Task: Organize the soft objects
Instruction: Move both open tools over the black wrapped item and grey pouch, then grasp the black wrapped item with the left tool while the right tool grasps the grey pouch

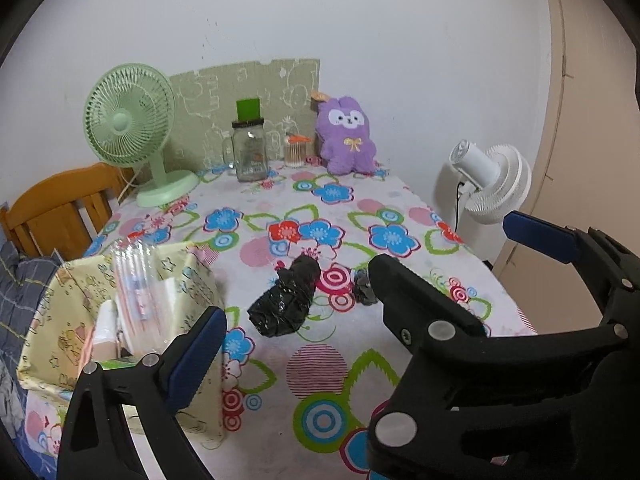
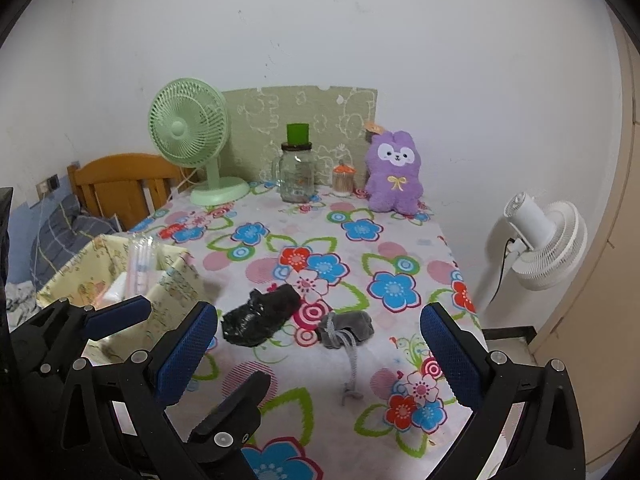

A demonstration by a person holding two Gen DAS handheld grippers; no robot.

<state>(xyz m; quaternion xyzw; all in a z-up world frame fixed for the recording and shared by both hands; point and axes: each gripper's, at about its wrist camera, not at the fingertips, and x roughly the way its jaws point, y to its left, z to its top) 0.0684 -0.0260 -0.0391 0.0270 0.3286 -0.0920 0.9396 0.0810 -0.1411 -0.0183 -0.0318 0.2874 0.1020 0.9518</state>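
Observation:
A crumpled black plastic bag (image 1: pixel 286 304) (image 2: pixel 260 314) lies mid-table on the flowered cloth. Just right of it sits a small grey drawstring pouch (image 2: pixel 346 326) (image 1: pixel 364 286), its cord trailing toward me. A purple plush rabbit (image 1: pixel 348 136) (image 2: pixel 394 174) sits upright at the far edge against the wall. A pale yellow fabric box (image 1: pixel 60 320) (image 2: pixel 176 284) stands at the table's left and holds packets. My left gripper (image 1: pixel 316 332) hovers open, short of the bag and beside the box. My right gripper (image 2: pixel 318 312) is open too, close alongside and facing the pouch. Neither holds anything.
At the back stand a green desk fan (image 1: pixel 128 120), a glass jar (image 1: pixel 250 152) with a green lid and a small toothpick holder (image 1: pixel 296 152). A white floor fan (image 2: pixel 544 240) stands beyond the table's right edge. A wooden chair back (image 1: pixel 60 208) is at the left.

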